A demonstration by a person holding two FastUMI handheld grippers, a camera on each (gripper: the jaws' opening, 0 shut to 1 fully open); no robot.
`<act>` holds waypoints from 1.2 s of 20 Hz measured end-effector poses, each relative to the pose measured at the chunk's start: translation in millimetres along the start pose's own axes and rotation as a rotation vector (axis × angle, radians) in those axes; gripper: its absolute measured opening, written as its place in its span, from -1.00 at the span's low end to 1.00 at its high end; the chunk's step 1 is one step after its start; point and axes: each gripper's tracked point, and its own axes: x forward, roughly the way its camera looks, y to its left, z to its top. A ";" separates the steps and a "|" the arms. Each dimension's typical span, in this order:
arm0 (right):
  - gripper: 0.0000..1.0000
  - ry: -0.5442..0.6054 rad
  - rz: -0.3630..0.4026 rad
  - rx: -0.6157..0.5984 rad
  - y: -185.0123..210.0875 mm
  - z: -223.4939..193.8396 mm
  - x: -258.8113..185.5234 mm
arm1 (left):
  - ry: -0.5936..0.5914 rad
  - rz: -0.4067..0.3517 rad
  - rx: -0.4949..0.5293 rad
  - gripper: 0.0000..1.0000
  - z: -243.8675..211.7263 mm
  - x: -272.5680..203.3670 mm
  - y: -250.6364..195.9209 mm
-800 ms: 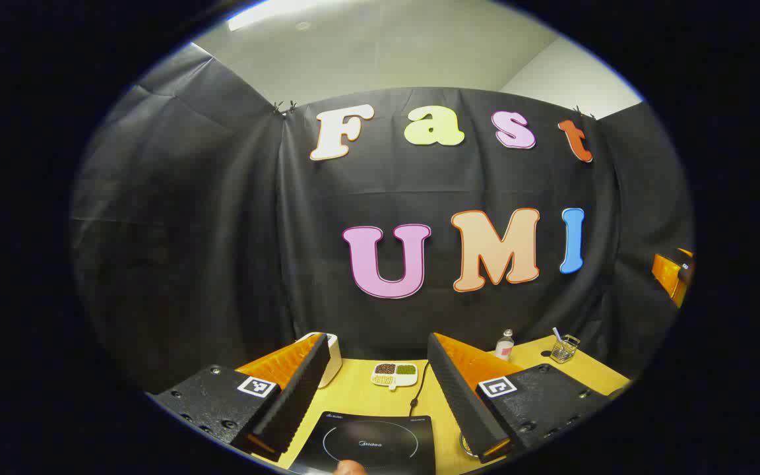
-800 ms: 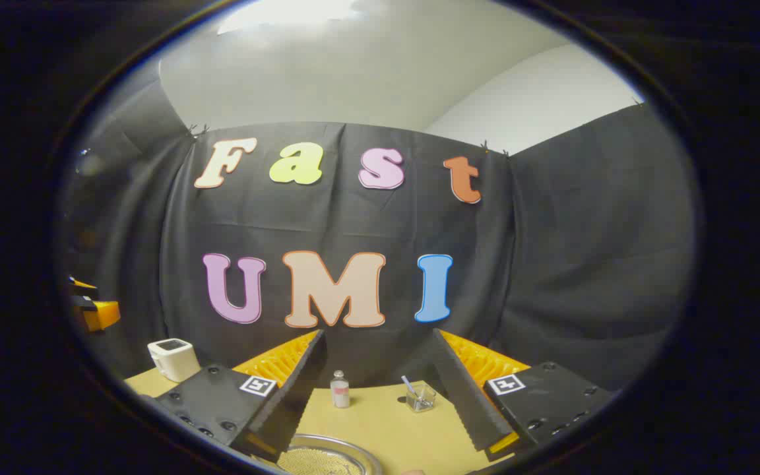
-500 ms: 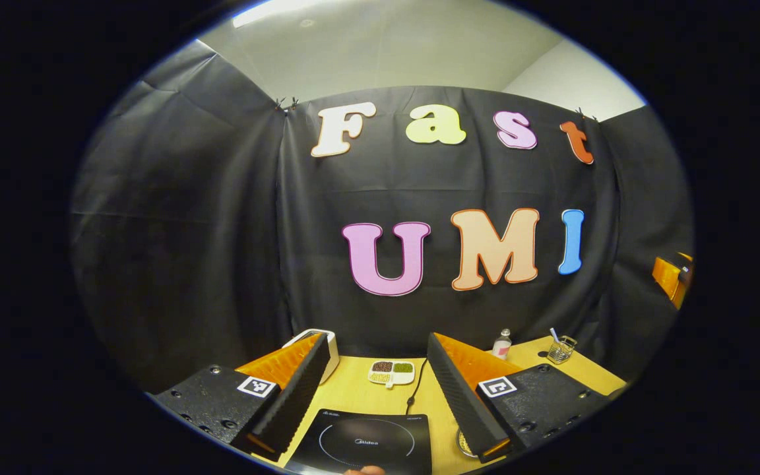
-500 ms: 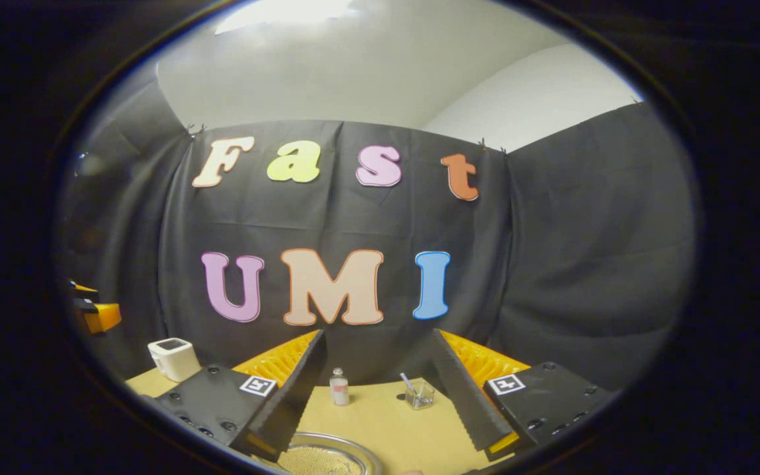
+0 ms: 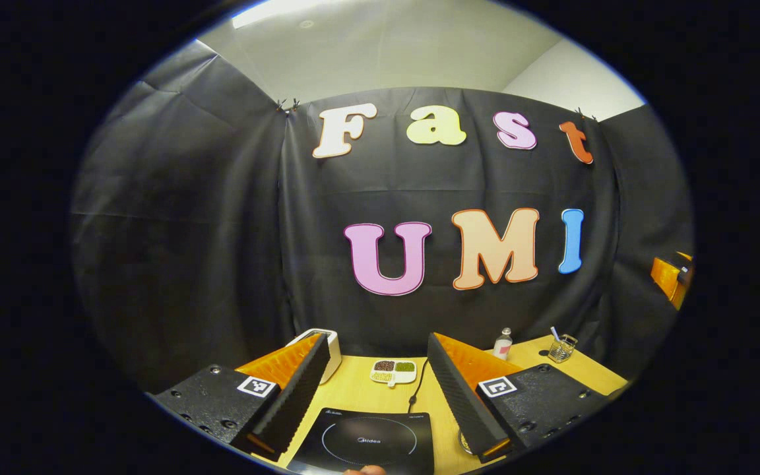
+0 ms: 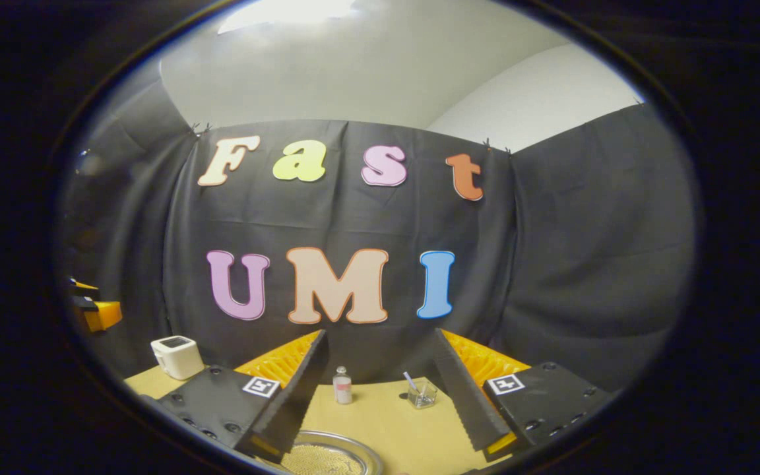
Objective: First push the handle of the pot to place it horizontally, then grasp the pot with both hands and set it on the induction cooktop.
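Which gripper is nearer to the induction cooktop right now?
Left. The left gripper hangs with open jaws just above the induction cooktop. The right gripper hangs off to the side, over the pot.

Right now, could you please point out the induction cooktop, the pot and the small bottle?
induction cooktop [image 5: 367, 441]: left gripper view, centre of its dark glass top.
pot [image 6: 327, 456]: right gripper view, inside by its rim.
small bottle [image 6: 342, 387]: right gripper view, on its body.

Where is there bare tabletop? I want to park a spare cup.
Free: the strip between the induction cooktop and the divided snack dish, crossed by the cord; also between the pot and the small bottle and glass cup. Crowded along the back.
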 end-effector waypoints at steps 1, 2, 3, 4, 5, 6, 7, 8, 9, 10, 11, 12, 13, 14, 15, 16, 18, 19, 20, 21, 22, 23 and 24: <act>0.76 0.005 0.000 -0.001 -1.3 -2.2 0.6 | -0.001 0.000 0.003 0.84 -0.1 0.2 0.4; 0.75 0.017 0.005 0.001 -0.3 -6.0 1.4 | -0.001 0.000 0.006 0.84 0.5 -0.7 0.3; 0.72 0.034 0.010 0.005 0.5 -9.7 -1.4 | -0.001 0.001 0.008 0.84 0.6 -0.5 0.7; 0.46 0.055 0.022 0.014 3.0 -14.4 -1.4 | -0.001 0.000 0.008 0.84 -0.2 -1.6 0.7; 0.19 0.081 0.029 0.027 3.9 -21.1 -2.1 | -0.003 0.001 0.008 0.84 0.9 -2.3 0.8; 0.15 0.108 0.043 0.040 6.7 -26.3 -3.2 | -0.004 0.001 0.008 0.84 1.6 -2.9 0.9; -0.04 0.130 0.060 0.056 10.5 -31.0 -5.3 | -0.004 0.000 0.008 0.84 1.9 -3.5 0.8; -0.22 0.146 0.054 0.059 10.8 -37.2 -0.6 | -0.004 0.001 0.011 0.84 0.8 -4.6 1.4; -0.41 0.152 0.069 0.064 12.5 -38.5 -7.6 | -0.004 0.002 0.015 0.84 0.6 -4.8 2.0; -0.48 0.153 0.080 0.057 14.8 -39.5 -7.7 | -0.004 0.002 0.018 0.84 0.0 -5.3 2.3; -0.54 0.153 0.040 0.031 1.8 -48.3 2.0 | -0.004 0.003 0.022 0.84 -0.4 -6.6 2.7; -0.69 0.145 0.005 0.008 -6.4 -43.0 -5.3 | -0.003 0.003 0.024 0.92 -1.3 -7.3 2.6; -0.84 0.138 0.013 0.004 -0.2 -41.0 -9.8 | -0.001 0.004 0.024 0.92 -0.9 -8.0 2.5; -0.88 0.139 0.031 0.004 5.1 -43.4 -9.7 | 0.000 0.004 0.024 0.92 -1.7 -7.8 2.9; -0.91 0.145 0.048 -0.002 9.7 -46.5 -11.1 | 0.001 0.002 0.022 0.92 -2.0 -7.7 2.5; -0.91 0.153 0.054 -0.015 10.8 -50.5 -11.7 | 0.001 0.002 0.022 0.92 -2.6 -7.4 2.7; -0.89 0.168 0.068 -0.035 12.2 -56.2 -11.5 | 0.000 0.005 0.025 0.92 -2.5 -7.5 4.5; -0.88 0.176 0.076 -0.040 15.3 -59.5 -12.7 | 0.000 0.006 0.027 0.92 -2.0 -7.8 4.6; -0.87 0.186 0.083 -0.043 17.7 -64.8 -15.1 | 0.001 0.007 0.029 0.92 -3.1 -7.8 5.3; -0.84 0.202 0.090 -0.045 19.7 -71.0 -15.2 | -0.001 0.008 0.029 0.92 -1.9 -8.2 6.1; -0.84 0.218 0.094 -0.047 20.7 -78.4 -16.3 | -0.003 0.009 0.030 0.92 -1.5 -8.5 6.8; -0.84 0.237 0.099 -0.050 21.6 -86.4 -17.6 | -0.003 0.010 0.031 0.92 -1.6 -8.8 7.6; -0.84 0.256 0.103 -0.053 22.1 -94.5 -19.8 | -0.005 0.012 0.032 0.92 -2.2 -8.3 8.4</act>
